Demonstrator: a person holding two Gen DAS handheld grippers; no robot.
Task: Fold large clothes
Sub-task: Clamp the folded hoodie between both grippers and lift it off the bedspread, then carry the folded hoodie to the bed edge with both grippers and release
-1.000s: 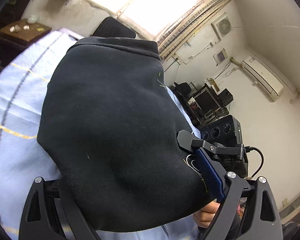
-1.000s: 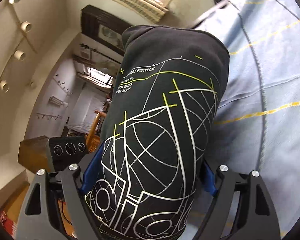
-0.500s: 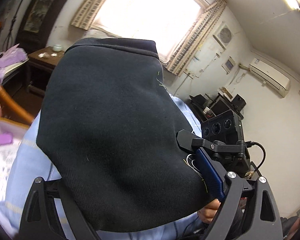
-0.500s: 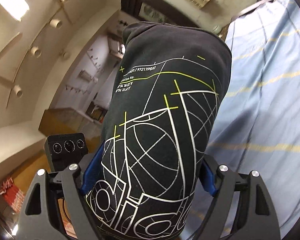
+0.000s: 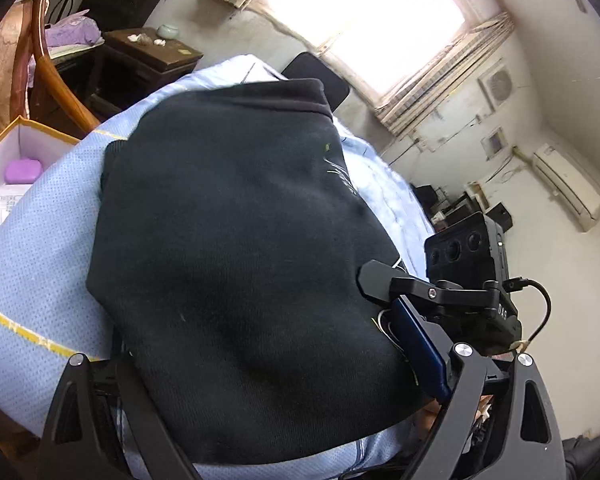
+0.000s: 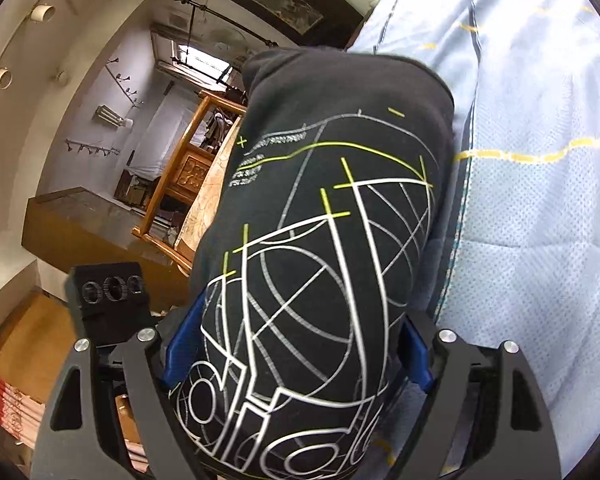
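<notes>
A folded black sweatshirt fills the left wrist view, plain side up. The right wrist view shows its other side, printed with white and yellow lines. My left gripper is shut on one end of the sweatshirt. My right gripper is shut on it from the opposite side; its blue pads press the cloth. The right gripper also shows in the left wrist view, touching the bundle. The bundle hangs over a light blue bedsheet with yellow stripes.
A white box with a purple item stands left of the bed. A dark wooden side table and a curved wooden chair stand behind. A wooden frame and brown counter lie left in the right view.
Both grippers have swung with the sweatshirt held between them: the views tilted up to the walls and window, then back down over the bed's edge. Both grips have held.
</notes>
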